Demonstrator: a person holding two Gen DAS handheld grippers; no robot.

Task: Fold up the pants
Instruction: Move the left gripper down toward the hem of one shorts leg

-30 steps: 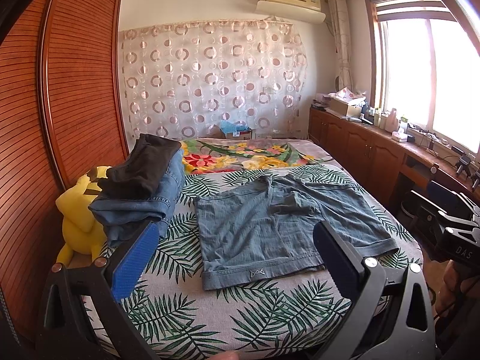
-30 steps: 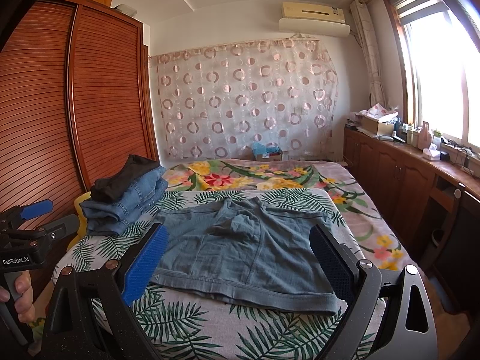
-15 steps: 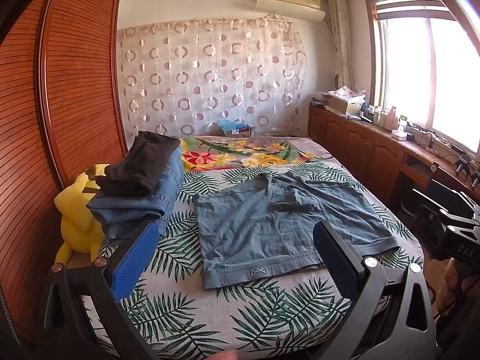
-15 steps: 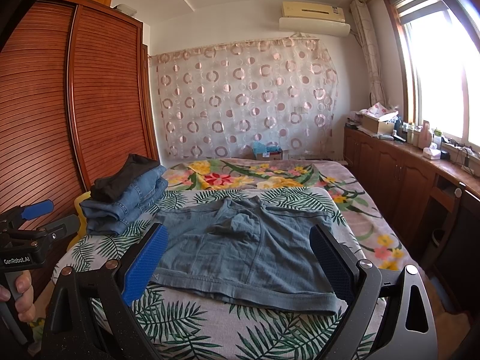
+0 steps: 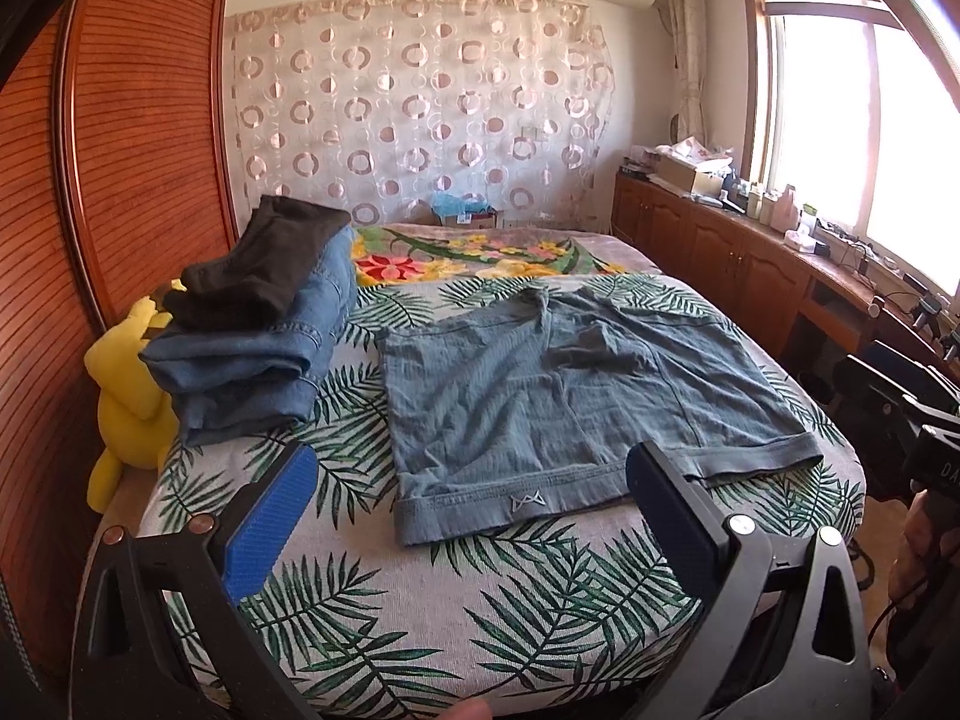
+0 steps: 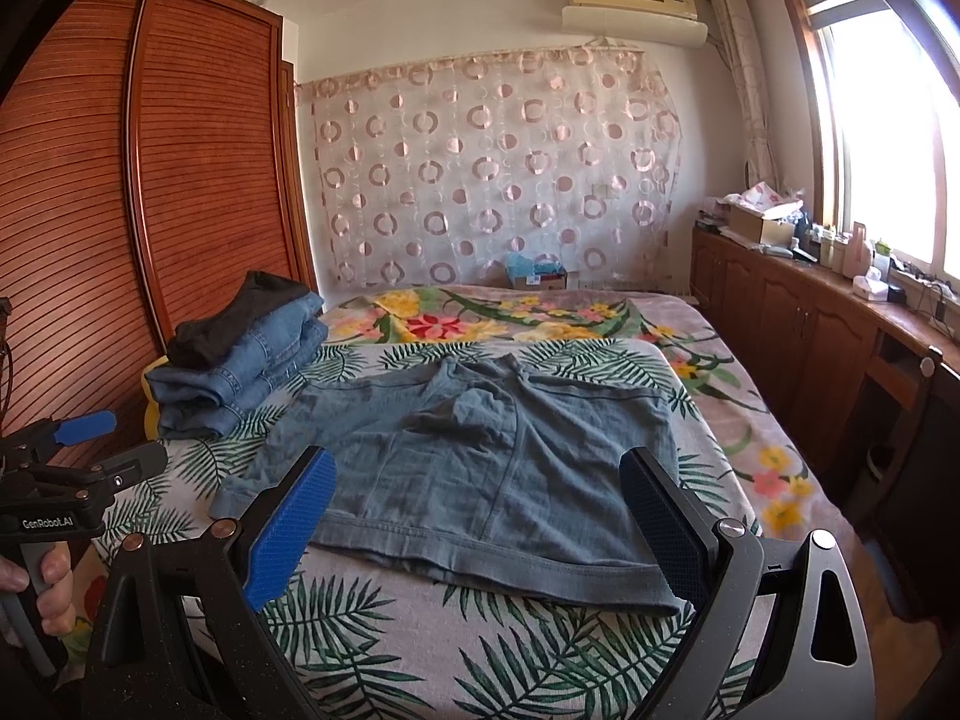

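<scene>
A pair of blue-grey denim shorts (image 5: 558, 396) lies spread flat on the palm-leaf bedspread (image 5: 510, 612), hems toward me. In the right wrist view the same shorts (image 6: 480, 468) fill the middle of the bed. My left gripper (image 5: 471, 480) hovers open above the near edge of the bed, short of the hem, nothing between its blue pads. My right gripper (image 6: 477, 486) is open too, held over the near hem. Each gripper shows at the side of the other's view, held by a hand (image 6: 51, 576).
A stack of folded jeans topped by a dark garment (image 5: 264, 324) sits at the left of the bed, beside a yellow plush toy (image 5: 123, 396). A slatted wooden wardrobe (image 6: 120, 210) runs along the left. Wooden cabinets (image 5: 720, 252) under the window line the right.
The left wrist view has shifted slightly, so the shorts sit a little nearer and lower in it. The right gripper has barely moved. Both grippers stay open.
</scene>
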